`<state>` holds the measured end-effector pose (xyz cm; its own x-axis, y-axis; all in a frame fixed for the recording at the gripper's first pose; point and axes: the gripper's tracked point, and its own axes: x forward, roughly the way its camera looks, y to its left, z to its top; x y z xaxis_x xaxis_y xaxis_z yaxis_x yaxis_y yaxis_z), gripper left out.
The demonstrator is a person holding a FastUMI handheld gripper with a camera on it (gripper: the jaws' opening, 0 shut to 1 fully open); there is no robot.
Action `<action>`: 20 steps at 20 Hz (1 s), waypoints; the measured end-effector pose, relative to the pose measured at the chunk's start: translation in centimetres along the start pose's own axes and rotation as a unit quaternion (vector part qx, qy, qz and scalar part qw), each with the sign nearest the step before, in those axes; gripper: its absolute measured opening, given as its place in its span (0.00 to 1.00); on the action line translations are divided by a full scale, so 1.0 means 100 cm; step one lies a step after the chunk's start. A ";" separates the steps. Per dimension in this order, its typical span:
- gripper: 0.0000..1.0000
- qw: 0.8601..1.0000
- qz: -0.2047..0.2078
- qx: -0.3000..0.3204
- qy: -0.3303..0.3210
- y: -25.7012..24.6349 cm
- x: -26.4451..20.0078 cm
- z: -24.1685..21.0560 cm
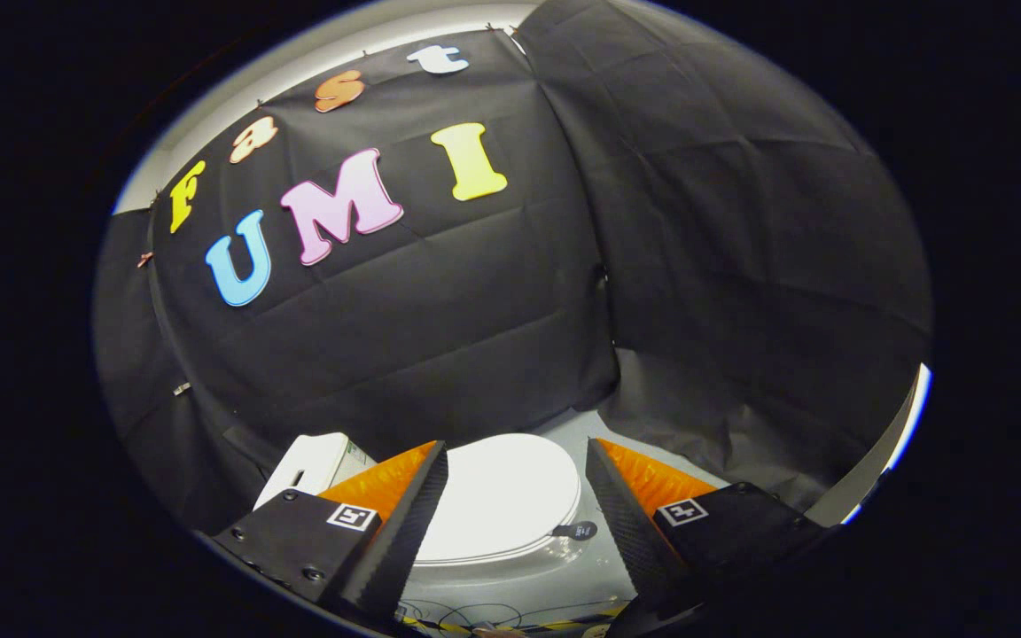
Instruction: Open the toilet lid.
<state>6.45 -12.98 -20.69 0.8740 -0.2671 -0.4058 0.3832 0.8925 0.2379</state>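
Note:
A white toilet stands on the floor below me, its lid [502,492] lying flat and closed over the bowl. A small dark tab [574,531] sticks out at the lid's front right edge. The white tank [311,465] shows behind the left finger. My gripper [518,454] hovers above the toilet, open, with the lid seen through the wide gap between its two fingers. Nothing is held, and the fingers are well clear of the lid.
Black cloth walls close in behind and to the right of the toilet. A strip of pale floor [581,430] shows around the toilet's base. Thin dark cables [466,613] lie on the floor in front of the bowl, near a yellow-black striped tape [555,626].

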 end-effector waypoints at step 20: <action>0.98 0.958 -0.041 0.187 0.213 -0.107 0.139 -0.183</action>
<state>8.99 -19.60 -45.06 0.6658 -0.0857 -0.7412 0.5949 0.6605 0.4580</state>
